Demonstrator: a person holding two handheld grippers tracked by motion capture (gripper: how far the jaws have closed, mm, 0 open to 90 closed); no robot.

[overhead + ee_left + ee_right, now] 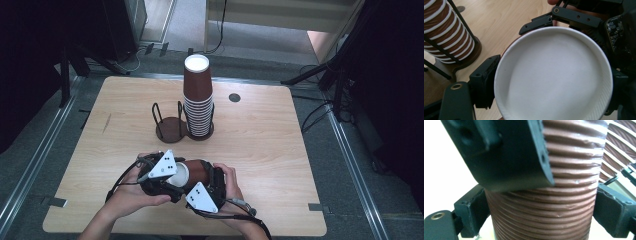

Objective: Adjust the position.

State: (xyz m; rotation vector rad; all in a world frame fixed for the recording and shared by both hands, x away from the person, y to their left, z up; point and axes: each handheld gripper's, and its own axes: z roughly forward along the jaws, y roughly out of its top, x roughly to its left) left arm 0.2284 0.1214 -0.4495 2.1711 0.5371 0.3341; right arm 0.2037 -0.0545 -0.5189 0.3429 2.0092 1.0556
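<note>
A brown ribbed paper cup [196, 171] lies on its side above the table's front, held between both hands. In the left gripper view its white round end [554, 75] faces the camera, and my left gripper [552, 82] is shut on its rim, one black jaw pressed against each side. My right gripper [542, 217] is shut on the cup's ribbed wall [549, 220], which its jaws touch on both sides. In the high view the left gripper [162, 175] is at the cup's white end and the right gripper [207, 187] at its other end.
A tall stack of brown cups [198, 100] stands in a black wire holder [169, 127] at the table's middle, beside an empty round slot. A grey round plug [234, 97] sits in the wooden table [280, 165] at the back right.
</note>
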